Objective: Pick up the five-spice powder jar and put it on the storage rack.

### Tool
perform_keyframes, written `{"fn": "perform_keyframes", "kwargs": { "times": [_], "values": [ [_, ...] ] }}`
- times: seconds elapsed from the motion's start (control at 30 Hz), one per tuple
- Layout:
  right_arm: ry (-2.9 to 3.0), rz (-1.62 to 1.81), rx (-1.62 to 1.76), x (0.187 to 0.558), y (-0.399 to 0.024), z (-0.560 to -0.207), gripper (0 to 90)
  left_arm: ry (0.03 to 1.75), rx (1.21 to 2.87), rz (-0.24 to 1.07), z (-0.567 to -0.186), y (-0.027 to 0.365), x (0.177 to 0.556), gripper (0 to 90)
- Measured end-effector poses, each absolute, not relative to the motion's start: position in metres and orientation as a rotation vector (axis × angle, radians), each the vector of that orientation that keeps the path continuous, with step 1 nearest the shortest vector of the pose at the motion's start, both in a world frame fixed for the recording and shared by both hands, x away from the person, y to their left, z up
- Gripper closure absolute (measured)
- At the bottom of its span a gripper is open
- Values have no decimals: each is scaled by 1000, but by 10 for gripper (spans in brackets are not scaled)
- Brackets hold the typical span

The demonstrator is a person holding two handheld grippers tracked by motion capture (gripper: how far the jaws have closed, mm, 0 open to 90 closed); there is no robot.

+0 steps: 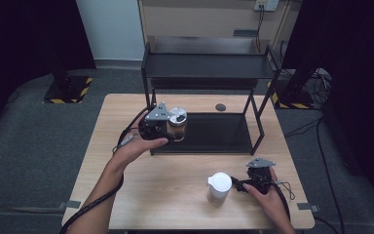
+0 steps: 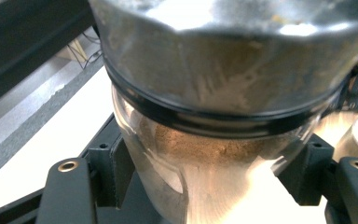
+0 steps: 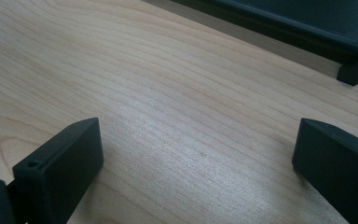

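Gripping jar (image 2: pixel 200 154) squarely below lid (image 2: pixel 233 60) in left hand-held gripper (image 1: pixel 161 127), keeping it upright over rack (image 1: pixel 209 134); right hand-held gripper (image 3: pixel 196 154) resting agape, empty, on worktop (image 3: pixel 168 70).

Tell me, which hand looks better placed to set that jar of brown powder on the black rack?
Probably the left. The left gripper is already shut on the jar at the rack's lower shelf. The right gripper rests open on the table, beside the white-lidded jar.
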State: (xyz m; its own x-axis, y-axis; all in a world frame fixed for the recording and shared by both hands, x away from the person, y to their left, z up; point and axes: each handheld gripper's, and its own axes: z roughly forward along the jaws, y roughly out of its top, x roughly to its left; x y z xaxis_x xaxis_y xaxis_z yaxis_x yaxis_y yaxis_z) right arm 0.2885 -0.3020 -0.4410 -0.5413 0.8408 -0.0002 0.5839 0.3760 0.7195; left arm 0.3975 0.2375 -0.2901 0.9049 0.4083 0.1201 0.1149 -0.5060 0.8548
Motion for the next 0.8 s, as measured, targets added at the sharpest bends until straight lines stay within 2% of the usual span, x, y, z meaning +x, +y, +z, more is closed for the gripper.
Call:
{"fn": "perform_keyframes", "kwargs": {
  "times": [0.8],
  "values": [
    [2274,966,1240,288,-302,-441,24,362,2105,419,-218,223,409,293]
  ]
}}
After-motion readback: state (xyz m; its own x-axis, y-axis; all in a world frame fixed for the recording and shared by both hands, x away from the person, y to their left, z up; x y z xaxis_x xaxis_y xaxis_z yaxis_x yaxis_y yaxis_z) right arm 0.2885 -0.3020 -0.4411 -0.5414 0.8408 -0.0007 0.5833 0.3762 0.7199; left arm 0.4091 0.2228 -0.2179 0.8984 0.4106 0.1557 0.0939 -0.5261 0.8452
